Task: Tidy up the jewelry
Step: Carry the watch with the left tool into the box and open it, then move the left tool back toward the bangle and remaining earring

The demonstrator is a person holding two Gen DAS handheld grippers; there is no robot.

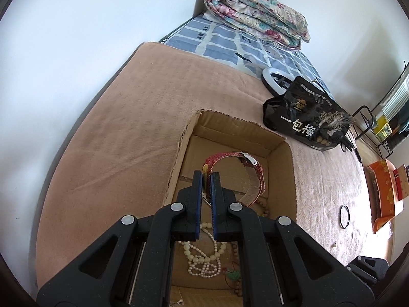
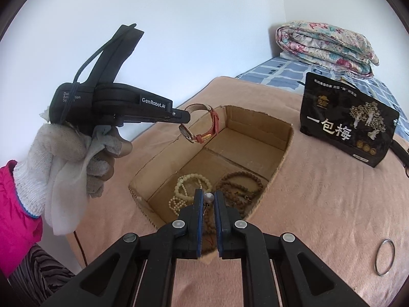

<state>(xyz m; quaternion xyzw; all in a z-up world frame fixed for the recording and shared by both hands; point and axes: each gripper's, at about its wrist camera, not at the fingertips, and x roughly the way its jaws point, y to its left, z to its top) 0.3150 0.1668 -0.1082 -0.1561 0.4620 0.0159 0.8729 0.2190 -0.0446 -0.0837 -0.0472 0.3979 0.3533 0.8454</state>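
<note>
My left gripper point(image 1: 207, 176) is shut on a watch point(image 1: 230, 156) with a red strap, which hangs above the open cardboard box point(image 1: 278, 176). From the right wrist view, a gloved hand point(image 2: 76, 153) holds that left gripper point(image 2: 185, 119) over the box's far left corner, the watch point(image 2: 214, 122) dangling from it. My right gripper point(image 2: 207, 194) is shut on a small grey bead on a thin pin point(image 2: 208, 198) above the box's point(image 2: 286, 138) near edge. Inside lie a pearl necklace point(image 2: 184, 186) and brown bead strings point(image 2: 240, 181).
The box sits on a pink blanket point(image 2: 319, 204) covering a bed. A thin metal bangle point(image 2: 384, 257) lies on the blanket to the right. A black printed bag point(image 2: 347, 120) stands behind the box, and a folded floral quilt point(image 2: 324, 43) is at the far end.
</note>
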